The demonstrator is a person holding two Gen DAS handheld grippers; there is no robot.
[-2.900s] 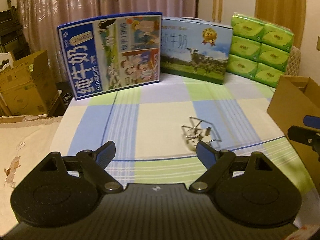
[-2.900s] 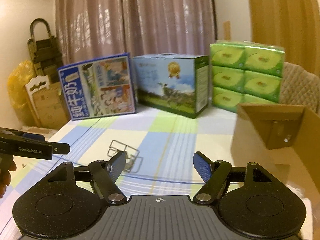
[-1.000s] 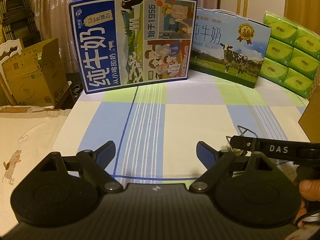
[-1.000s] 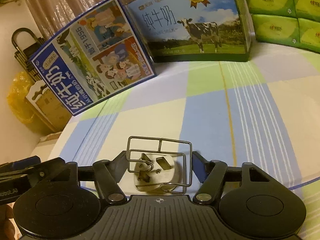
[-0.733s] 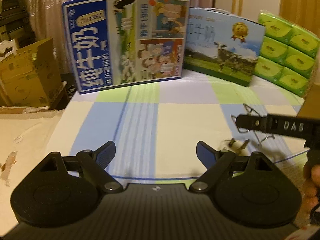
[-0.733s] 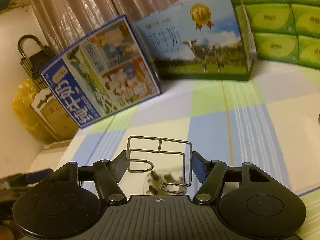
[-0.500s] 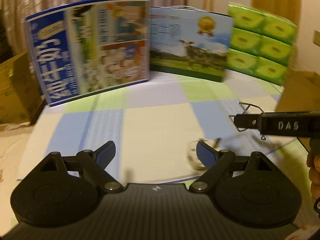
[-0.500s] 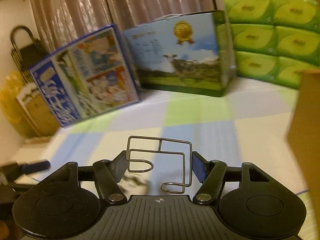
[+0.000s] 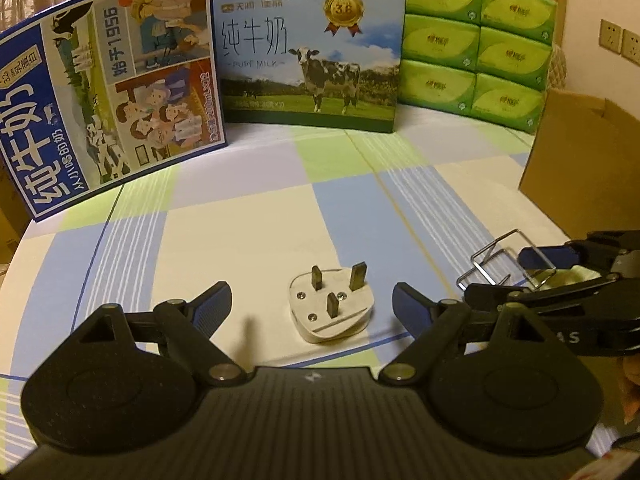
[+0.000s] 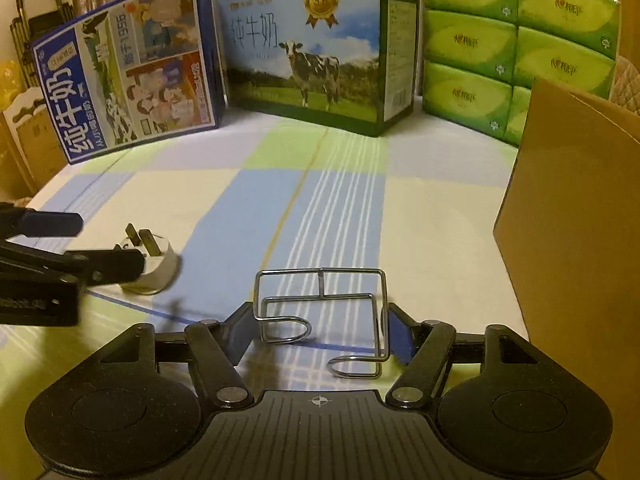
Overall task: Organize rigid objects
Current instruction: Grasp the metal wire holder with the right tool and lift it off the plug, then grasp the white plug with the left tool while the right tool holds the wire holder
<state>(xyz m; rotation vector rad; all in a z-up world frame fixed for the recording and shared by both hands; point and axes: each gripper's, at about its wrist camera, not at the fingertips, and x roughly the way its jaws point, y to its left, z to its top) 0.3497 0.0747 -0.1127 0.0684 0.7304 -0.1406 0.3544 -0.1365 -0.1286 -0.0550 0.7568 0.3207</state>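
Right gripper point(image 10: 320, 330) clamped on wire rack point(image 10: 322, 312), lifted over checked surface point(image 10: 420, 220), likely bound for cardboard box point(image 10: 576, 240) alongside; left gripper point(image 9: 312, 300) spread wide around white plug point(image 9: 330, 308), needing only closing.

Both cameras sit low over the near edge of the desk point(image 9: 248, 216), each looking forward along its own jaws toward the far edge. Both views share the white plug point(image 9: 330, 306) point(image 10: 154, 266), milk boxes point(image 9: 310, 54) point(image 10: 304, 48) and green tissue packs point(image 9: 476, 40) point(image 10: 516, 28). The right view looks from further right, close beside the cardboard box point(image 10: 572, 216).
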